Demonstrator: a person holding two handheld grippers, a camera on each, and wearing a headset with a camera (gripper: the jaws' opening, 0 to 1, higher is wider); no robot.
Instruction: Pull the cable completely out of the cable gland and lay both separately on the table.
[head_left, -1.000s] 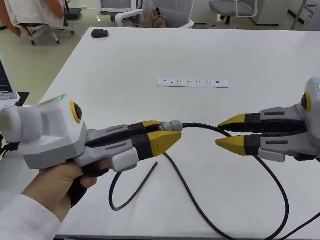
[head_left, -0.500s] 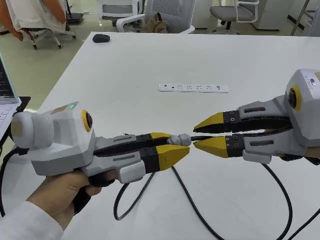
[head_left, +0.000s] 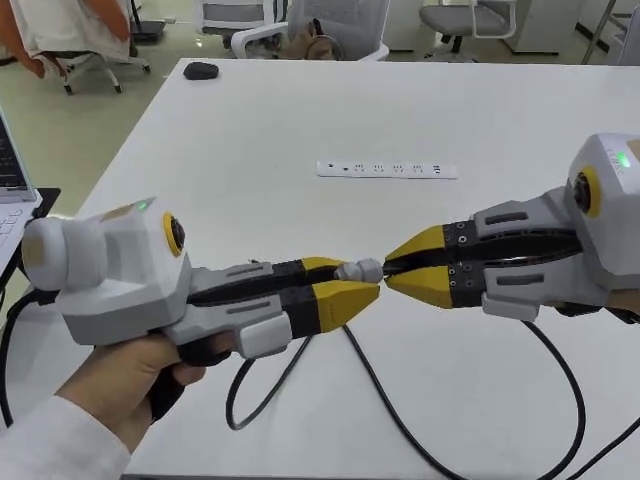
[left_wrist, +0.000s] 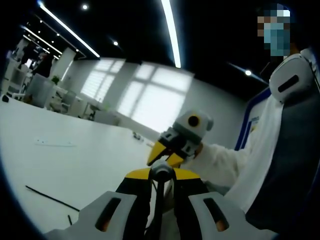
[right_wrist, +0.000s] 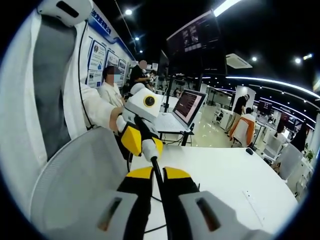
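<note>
Left tool (head_left: 368, 281) pinches the grey gland (head_left: 360, 270). Right tool (head_left: 392, 268) pinches the black cable (head_left: 384, 390) just beside the gland, above the white counter (head_left: 250, 130).

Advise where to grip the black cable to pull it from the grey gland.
Grip the black round cable on the straight stretch right where it leaves the small grey cable gland, coming end-on from the side opposite the left tool holding the gland. The right tool clamps there, in line, so a pull likely runs straight.

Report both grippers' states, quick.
Left gripper: shut on the cable gland.
Right gripper: shut on the cable, right beside the gland.
</note>
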